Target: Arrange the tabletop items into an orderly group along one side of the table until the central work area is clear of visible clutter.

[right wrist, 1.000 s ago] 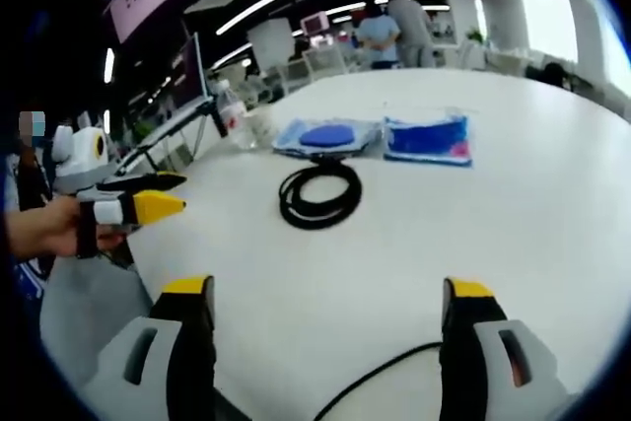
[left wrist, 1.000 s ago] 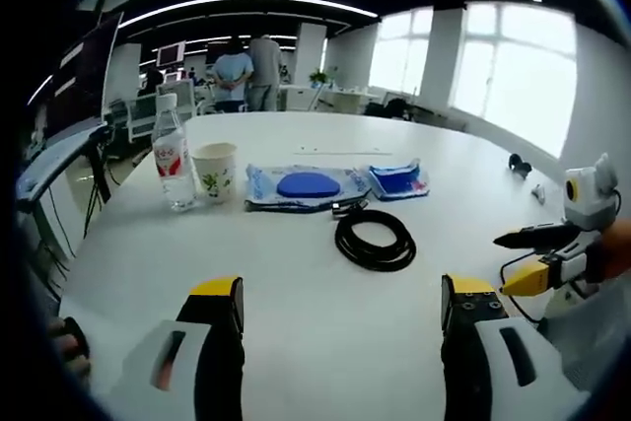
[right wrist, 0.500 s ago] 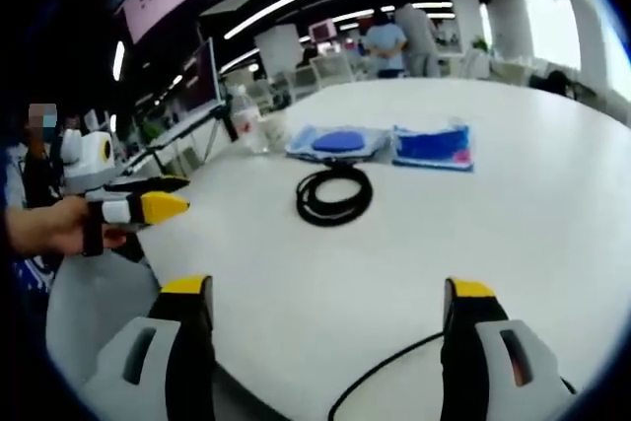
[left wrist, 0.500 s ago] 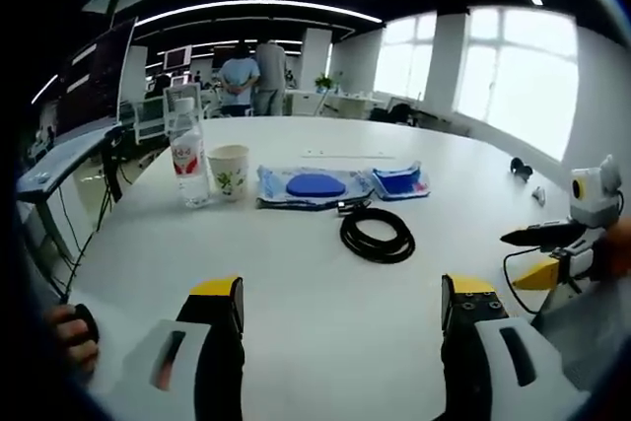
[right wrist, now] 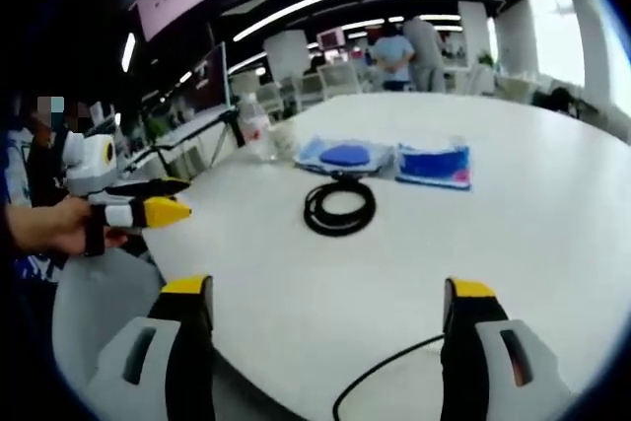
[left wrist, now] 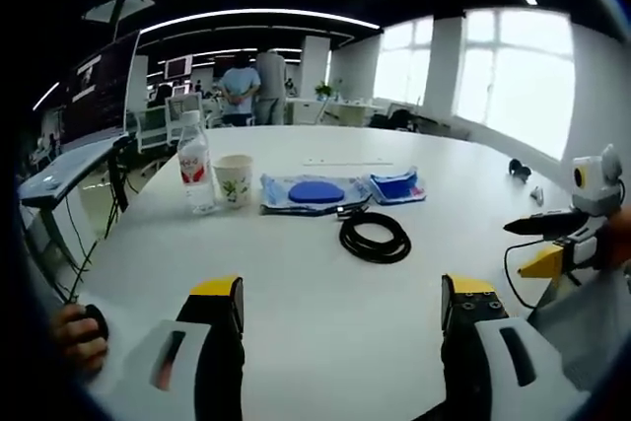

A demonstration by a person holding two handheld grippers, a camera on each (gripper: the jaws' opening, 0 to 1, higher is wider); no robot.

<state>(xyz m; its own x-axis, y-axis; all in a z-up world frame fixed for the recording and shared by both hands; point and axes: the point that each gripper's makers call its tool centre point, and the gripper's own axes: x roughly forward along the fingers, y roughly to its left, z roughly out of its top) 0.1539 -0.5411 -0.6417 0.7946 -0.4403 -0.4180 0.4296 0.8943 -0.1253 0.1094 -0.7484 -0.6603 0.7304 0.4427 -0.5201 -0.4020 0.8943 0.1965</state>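
Compared with a second ago, both views show the items smaller and farther off: the cameras have pulled back from the cluster, and the things themselves have not moved on the desk [left wrist: 325, 313]. No item has been touched, so the task reads as not yet started.

The left tool [left wrist: 340, 308] has its jaws wide apart with nothing between them, hovering over the near desk edge. The right tool [right wrist: 325, 308] also has its jaws apart and empty; in the left gripper view it shows at the far right [left wrist: 542, 244], and there too nothing sits between its tips.

Task items sit mid-desk in a loose row. The water bottle [left wrist: 195, 163] stands upright just beside the paper cup [left wrist: 234, 179]. Next comes a clear packet with a blue oval item [left wrist: 314, 192], then a blue packet [left wrist: 397, 185], both lying flat. The coiled black cable [left wrist: 375, 237] lies near the packets, on the side toward the tools. Small dark objects [left wrist: 520, 170] sit well apart at the far right of the desk.

A thin black cord [right wrist: 385, 372] runs over the near desk edge in the right gripper view.

The bottle has a red-and-white label, its text too small to read. The cup has a green plant print and no legible writing. The wall screens are unreadable.
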